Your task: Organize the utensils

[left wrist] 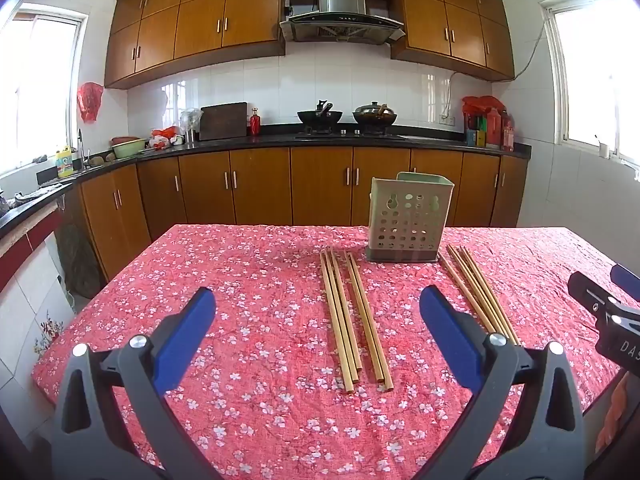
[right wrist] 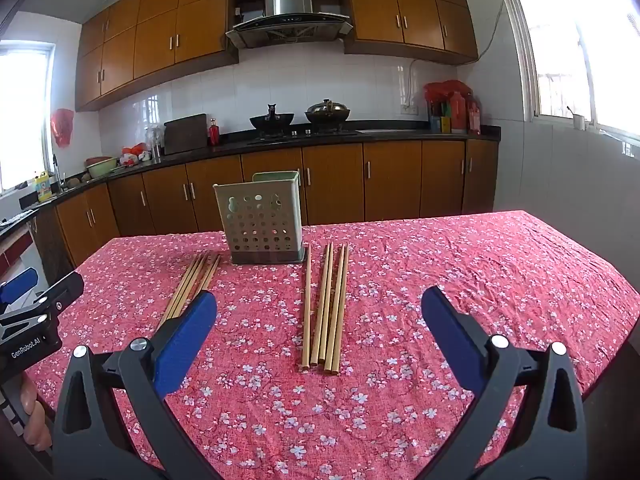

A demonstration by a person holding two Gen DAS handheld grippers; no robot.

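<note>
- Left gripper (left wrist: pixel 316 312) spread wide, nothing in it, above tablecloth (left wrist: pixel 248 264).
- Right gripper (right wrist: pixel 318 312) wide too, empty.
- Chopsticks (left wrist: pixel 352 316) flat both sides of perforated holder (left wrist: pixel 408 220), w/ holder upright.

Brown wood cabinets (left wrist: pixel 256 20) and a steel range hood (left wrist: pixel 342 12) line white-tiled walls (left wrist: pixel 340 80) above a black counter (left wrist: pixel 432 142), with bright windows (left wrist: pixel 600 80) on both sides.

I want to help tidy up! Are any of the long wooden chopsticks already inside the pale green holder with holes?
No, the pale green perforated holder shows nothing sticking out, and the wooden chopsticks all lie flat on the red flowered tablecloth.
</note>
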